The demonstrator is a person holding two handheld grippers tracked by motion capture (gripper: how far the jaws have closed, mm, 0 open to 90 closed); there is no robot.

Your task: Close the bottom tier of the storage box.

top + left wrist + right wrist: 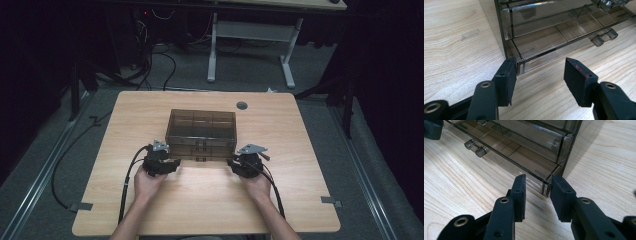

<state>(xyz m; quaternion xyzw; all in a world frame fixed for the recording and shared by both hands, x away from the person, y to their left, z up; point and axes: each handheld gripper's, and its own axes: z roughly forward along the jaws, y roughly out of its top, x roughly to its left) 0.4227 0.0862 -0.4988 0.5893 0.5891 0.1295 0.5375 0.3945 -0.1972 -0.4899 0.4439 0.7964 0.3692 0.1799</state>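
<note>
High view: left gripper and right gripper, both spread, each straddle a front corner of the unlabelled smoky drawer box on the table.

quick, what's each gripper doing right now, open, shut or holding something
Left gripper: open, one pad at the left front corner of the smoky clear plastic drawer box's bottom drawer.
Right gripper: open, straddling that drawer's right front corner, not clamped.

The high view looks down on the table; both gripper views face the drawer box closely.
</note>
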